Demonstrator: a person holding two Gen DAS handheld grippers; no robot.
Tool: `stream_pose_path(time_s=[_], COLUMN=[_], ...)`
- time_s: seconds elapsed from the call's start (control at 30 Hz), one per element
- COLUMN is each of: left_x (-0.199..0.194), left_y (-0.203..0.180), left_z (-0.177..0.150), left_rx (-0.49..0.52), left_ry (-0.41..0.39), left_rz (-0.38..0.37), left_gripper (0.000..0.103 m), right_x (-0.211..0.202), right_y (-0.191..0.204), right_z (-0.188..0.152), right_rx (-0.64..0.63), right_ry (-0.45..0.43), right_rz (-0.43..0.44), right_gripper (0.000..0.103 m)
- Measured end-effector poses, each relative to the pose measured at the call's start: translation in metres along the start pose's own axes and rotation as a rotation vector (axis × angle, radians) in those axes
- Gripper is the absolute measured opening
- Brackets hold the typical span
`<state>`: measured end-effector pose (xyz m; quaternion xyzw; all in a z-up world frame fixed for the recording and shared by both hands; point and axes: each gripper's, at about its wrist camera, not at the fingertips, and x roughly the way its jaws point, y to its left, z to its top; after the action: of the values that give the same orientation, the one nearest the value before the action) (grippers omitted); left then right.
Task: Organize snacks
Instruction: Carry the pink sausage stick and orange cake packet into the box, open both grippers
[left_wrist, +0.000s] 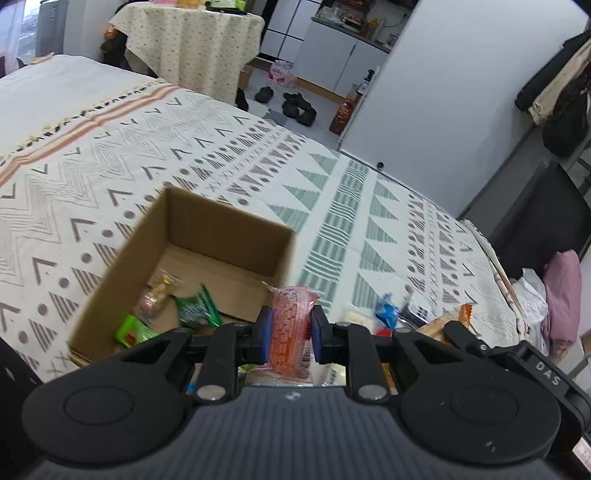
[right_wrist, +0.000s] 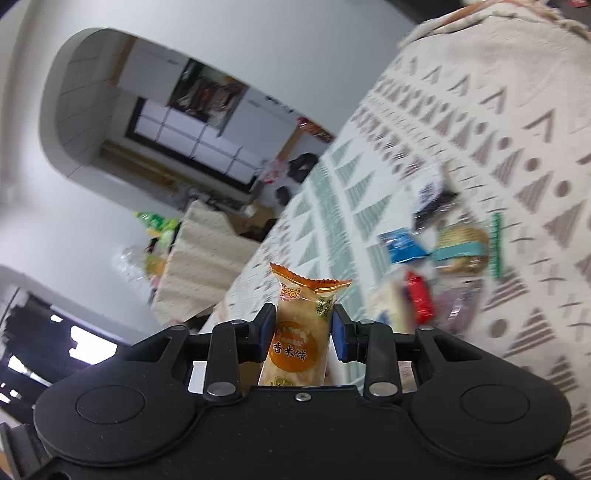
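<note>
Your left gripper (left_wrist: 291, 332) pinches a red snack packet (left_wrist: 291, 325); the right gripper (right_wrist: 303, 332) clamps an orange rice cracker (right_wrist: 297, 332). Either slick wrapper may slip before reaching the cardboard box (left_wrist: 229, 225); the right view is blurred.

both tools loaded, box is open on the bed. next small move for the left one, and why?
Probably carry the left tool forward and left until it is over the cardboard box, then let go. It is shut on the red snack pack, the box is open-topped just ahead with a few snacks inside, and the pack looks to hang near the box's right wall, not over its floor.
</note>
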<state>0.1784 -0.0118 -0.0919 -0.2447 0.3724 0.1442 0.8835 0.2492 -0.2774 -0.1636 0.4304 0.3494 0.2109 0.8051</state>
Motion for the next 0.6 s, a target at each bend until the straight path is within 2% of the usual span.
stream_pose_path(time_s=[0.2,0.6], left_x=[-0.007,-0.001], left_y=[0.027,0.063], left_z=[0.018,0.044], left_rx=[-0.028,-0.084], left_ry=[-0.021,-0.029], left_rz=[0.023,0.044], left_gripper=[0.020,0.020], right_x=[0.011,0.046], right_y=[0.024,0.058], right_z=[-0.009,-0.035], right_rx=[-0.075,-0.166], right_ry=[0.011,0.086], right_rz=[0.062,0.096], right_gripper=[0.032,0.032])
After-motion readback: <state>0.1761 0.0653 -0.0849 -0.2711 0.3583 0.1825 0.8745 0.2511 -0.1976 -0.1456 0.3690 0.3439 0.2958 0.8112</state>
